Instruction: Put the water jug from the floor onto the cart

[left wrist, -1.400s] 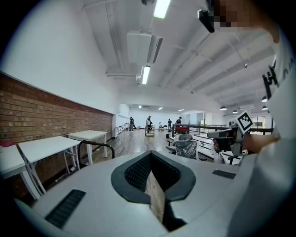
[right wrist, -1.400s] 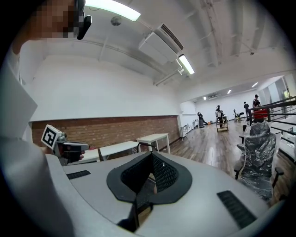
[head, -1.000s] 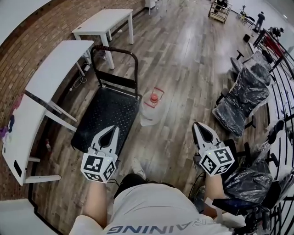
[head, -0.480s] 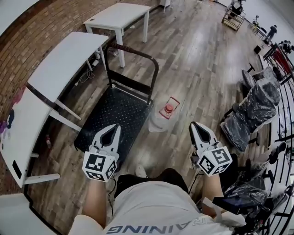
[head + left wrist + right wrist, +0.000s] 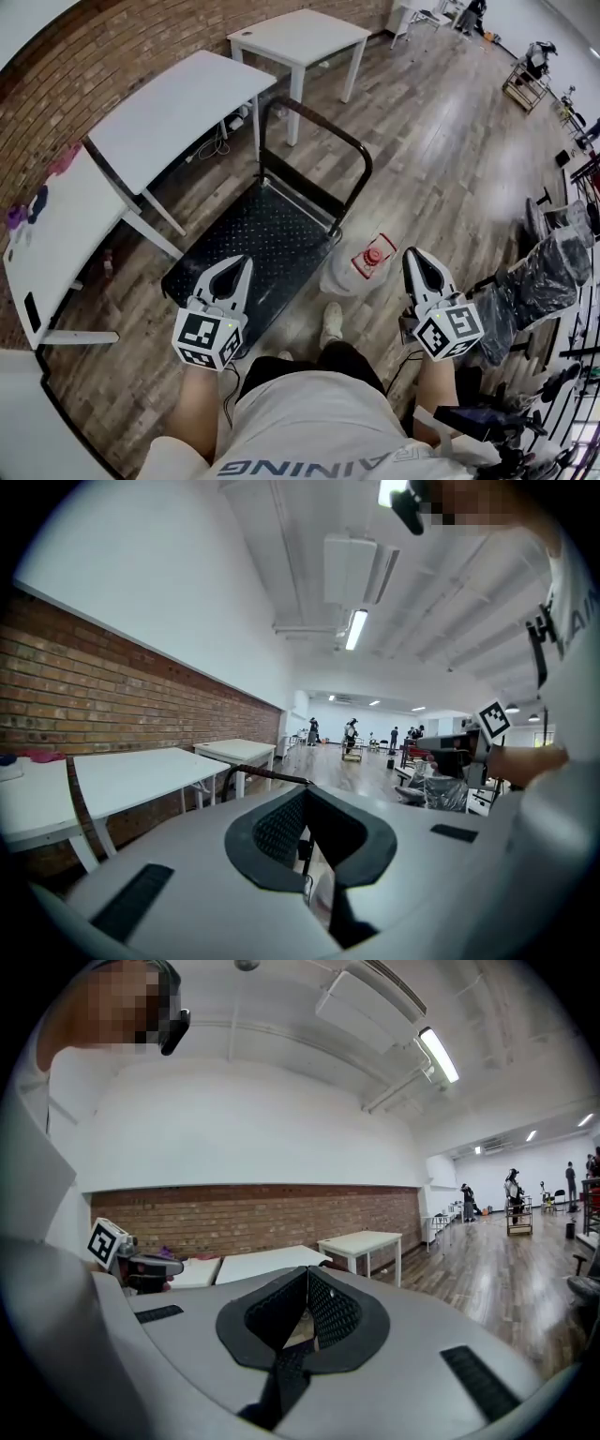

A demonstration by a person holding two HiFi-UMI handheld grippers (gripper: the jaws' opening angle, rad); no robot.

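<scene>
Nothing is done yet: the water jug (image 5: 362, 266) stands on the floor (image 5: 441, 141) just beside the cart (image 5: 253, 246), whose deck is bare. My left hand-held gripper (image 5: 242, 266) and right hand-held gripper (image 5: 416, 259) are both closed and empty; grasping and lifting are all ahead

The water jug (image 5: 364, 265) stands on the floor (image 5: 441, 169) between my two tongs, just left of the right tongs (image 5: 413, 253) and farther from the left tongs (image 5: 241, 262). The cart (image 5: 246, 246) lies ahead of the left tongs, its handle (image 5: 319, 127) at the far end, with the jug just beside its near right corner. A surface (image 5: 56, 225) stands left of the left tongs. Chairs (image 5: 548, 277) stand right of the right tongs.
</scene>
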